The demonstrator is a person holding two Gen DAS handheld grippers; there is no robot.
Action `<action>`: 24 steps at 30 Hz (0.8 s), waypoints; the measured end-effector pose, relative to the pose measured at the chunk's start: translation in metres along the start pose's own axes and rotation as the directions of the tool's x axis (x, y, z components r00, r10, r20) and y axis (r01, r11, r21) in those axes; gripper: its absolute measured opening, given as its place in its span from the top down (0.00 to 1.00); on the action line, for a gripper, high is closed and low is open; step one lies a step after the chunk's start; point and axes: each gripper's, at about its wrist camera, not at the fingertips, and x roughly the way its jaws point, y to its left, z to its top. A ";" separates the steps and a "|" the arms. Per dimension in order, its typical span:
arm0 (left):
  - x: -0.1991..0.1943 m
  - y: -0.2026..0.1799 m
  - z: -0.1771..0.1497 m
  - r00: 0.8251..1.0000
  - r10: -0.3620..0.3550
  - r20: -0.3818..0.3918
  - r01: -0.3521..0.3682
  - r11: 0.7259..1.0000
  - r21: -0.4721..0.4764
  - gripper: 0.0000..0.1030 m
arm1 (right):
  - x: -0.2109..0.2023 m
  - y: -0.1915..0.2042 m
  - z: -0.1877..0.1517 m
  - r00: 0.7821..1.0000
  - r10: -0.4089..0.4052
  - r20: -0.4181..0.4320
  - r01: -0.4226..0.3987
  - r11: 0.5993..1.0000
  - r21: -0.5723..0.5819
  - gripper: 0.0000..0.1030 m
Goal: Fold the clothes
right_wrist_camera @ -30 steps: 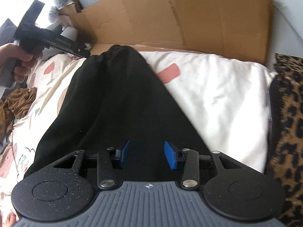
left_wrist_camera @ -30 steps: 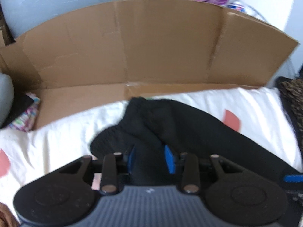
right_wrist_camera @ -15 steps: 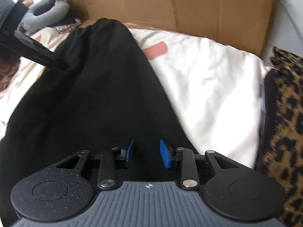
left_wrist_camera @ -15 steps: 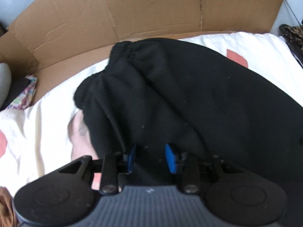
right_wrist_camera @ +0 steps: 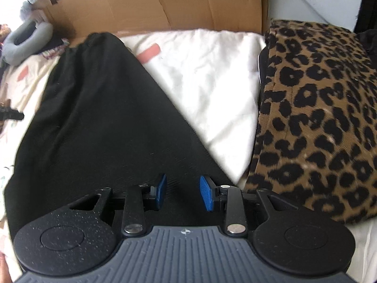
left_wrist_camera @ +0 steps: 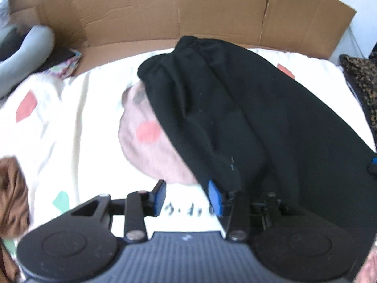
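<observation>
A black garment [left_wrist_camera: 247, 122] with a gathered elastic hem lies spread on the white patterned sheet [left_wrist_camera: 82, 122]. Its gathered end points at the cardboard. My left gripper [left_wrist_camera: 187, 198] is open above bare sheet, and its right finger [left_wrist_camera: 214, 198] sits at the garment's near left edge. In the right wrist view the same black garment [right_wrist_camera: 99, 118] fills the left half. My right gripper [right_wrist_camera: 184, 194] hangs open just above its near part, with only black cloth showing between the blue pads. Whether the pads touch the cloth is unclear.
A cardboard wall [left_wrist_camera: 188, 16] stands along the back of the bed. A leopard-print cloth [right_wrist_camera: 318, 118] lies to the right, and a grey neck pillow [right_wrist_camera: 26, 40] at the far left. A brown crumpled cloth [left_wrist_camera: 11, 188] sits at the left edge.
The left gripper has pulled back and to the left off the garment, and its jaws stand wider. The garment lies flatter. The right view has swung right, so the leopard cloth shows.
</observation>
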 end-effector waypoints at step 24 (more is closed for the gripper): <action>-0.051 0.015 -0.127 0.995 -0.072 0.064 0.085 0.967 -0.239 0.57 | 0.036 0.107 -0.008 0.987 0.067 -0.149 -0.111 0.945 -0.308 0.64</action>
